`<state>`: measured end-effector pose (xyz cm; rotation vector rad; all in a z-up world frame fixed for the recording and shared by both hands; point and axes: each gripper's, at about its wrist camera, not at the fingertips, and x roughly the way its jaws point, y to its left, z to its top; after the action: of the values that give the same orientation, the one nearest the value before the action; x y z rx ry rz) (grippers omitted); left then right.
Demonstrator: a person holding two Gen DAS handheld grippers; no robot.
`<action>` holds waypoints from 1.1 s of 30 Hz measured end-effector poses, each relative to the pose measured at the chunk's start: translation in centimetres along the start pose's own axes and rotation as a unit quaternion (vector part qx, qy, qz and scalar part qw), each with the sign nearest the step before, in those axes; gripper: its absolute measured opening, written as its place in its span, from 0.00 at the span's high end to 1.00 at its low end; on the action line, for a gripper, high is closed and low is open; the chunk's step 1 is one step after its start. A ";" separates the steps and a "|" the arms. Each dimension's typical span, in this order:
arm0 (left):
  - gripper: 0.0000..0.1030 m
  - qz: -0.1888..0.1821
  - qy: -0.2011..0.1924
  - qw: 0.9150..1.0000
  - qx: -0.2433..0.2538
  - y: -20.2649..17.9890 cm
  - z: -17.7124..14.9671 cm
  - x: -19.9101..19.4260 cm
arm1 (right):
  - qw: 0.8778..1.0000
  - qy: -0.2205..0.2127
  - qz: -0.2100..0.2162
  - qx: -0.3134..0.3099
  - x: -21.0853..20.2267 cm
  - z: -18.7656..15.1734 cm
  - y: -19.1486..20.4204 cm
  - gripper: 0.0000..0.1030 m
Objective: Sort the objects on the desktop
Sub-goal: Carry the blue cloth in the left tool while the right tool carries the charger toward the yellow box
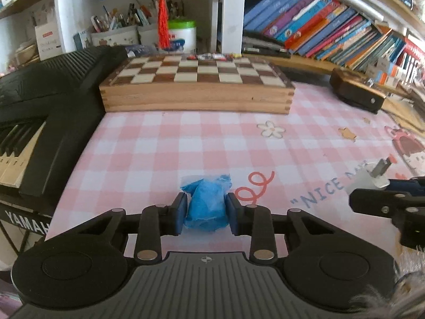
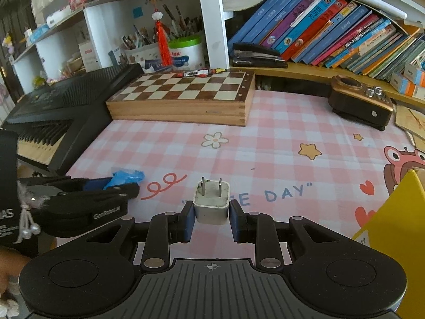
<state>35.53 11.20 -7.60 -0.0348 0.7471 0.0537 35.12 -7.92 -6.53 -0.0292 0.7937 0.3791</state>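
The crumpled blue wad point(image 1: 205, 203), plastic or paper by its look, sits low over the pink checked desk mat point(image 1: 164, 146), clamped between the blue pads of the left tool point(image 1: 205, 210); both pads press its sides. From the right wrist view the same wad shows at the tip of the left tool, whose black side bears the lettering "GenRobot.AI".

The white plug adapter point(image 2: 211, 203), two flat prongs pointing away from the camera, is pinched between the pads of the right tool point(image 2: 211, 220), above the mat and just before the printed words. In the left wrist view it shows at the right edge, raised off the mat.

On the mat the blue print reads "NICE" in the left view and "DAY" with a closing quote in the right, beside a red curl, a white flower point(image 2: 214, 139) and a yellow star point(image 2: 309, 151).

Behind stands a folded wooden chessboard point(image 1: 198, 85), flat on the desk. To its left lies a black keyboard point(image 1: 42, 122) marked "YAMAHA" on its front edge. A dark wooden box point(image 2: 361, 103) with knobs sits far right. A yellow box point(image 2: 398, 228) fills the right view's near corner. Slanted books point(image 2: 332, 32) fill the shelf behind, titles too small to read, and a red tassel point(image 1: 163, 24) hangs by the pen pots.
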 end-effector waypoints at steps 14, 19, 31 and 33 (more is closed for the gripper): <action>0.73 -0.013 -0.048 0.998 -0.038 1.5 -1.2 -9.5 | 0.999 -0.032 0.023 -0.017 -4.2 -0.6 1.6 0.74; 0.73 -0.023 -0.063 0.997 -0.045 1.6 -2.2 -13.5 | 0.999 -0.040 0.030 -0.020 -6.4 -1.5 2.1 0.74; 0.73 -0.048 -0.085 0.994 -0.057 2.0 -5.5 -20.8 | 0.997 -0.055 0.040 -0.024 -12.8 -4.1 3.6 0.74; 0.73 -0.054 -0.086 0.993 -0.062 2.2 -6.1 -21.7 | 0.998 -0.056 0.038 -0.021 -13.8 -4.7 3.7 0.74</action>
<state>15.31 12.31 2.67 -0.1876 0.5681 -0.0007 21.82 -9.67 0.31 -0.0172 0.6779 0.4650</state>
